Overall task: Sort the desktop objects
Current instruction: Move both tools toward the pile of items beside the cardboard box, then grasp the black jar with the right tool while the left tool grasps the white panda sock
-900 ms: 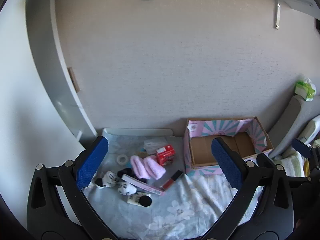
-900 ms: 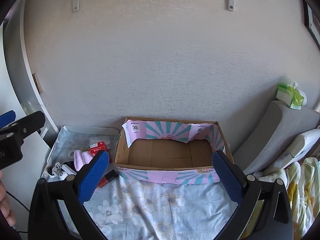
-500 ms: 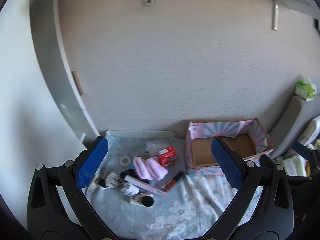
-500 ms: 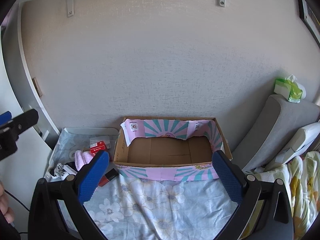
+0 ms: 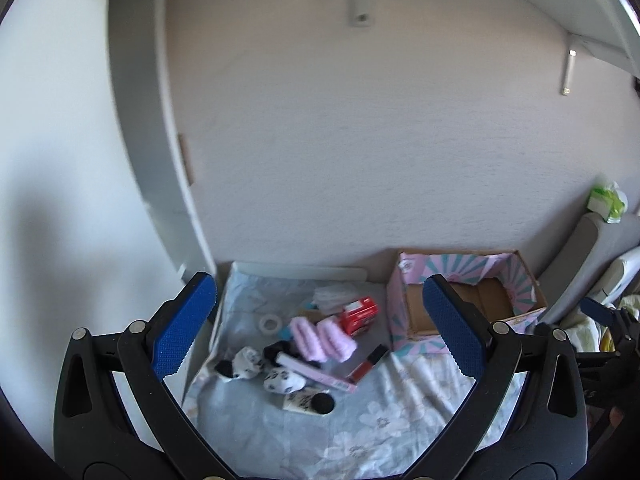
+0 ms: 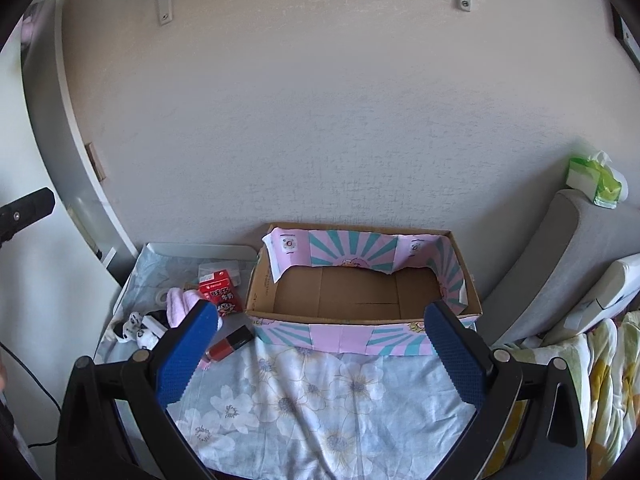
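A pile of small objects lies on a floral cloth: pink fuzzy socks [image 5: 322, 338], a red carton [image 5: 359, 314], black-and-white socks [image 5: 244, 364], a red lipstick [image 5: 368, 362], a long pink box [image 5: 316, 372], a tape roll [image 5: 270, 323] and a black-capped tube [image 5: 310, 402]. To their right stands an empty cardboard box with pink-teal paper trim [image 6: 360, 292]. My left gripper [image 5: 320, 328] hangs open above and in front of the pile. My right gripper [image 6: 320, 354] is open before the box, holding nothing.
The table with the floral cloth [image 6: 320, 400] backs onto a textured wall. A white shelf side stands at the left [image 5: 136, 120]. A grey cushion [image 6: 560, 260] with a green tissue pack [image 6: 596, 178] and bedding sit at the right.
Both views have drifted: the pile and the box sit lower and slightly farther off in the left view; the right view has shifted a little leftward. Both grippers stay open.
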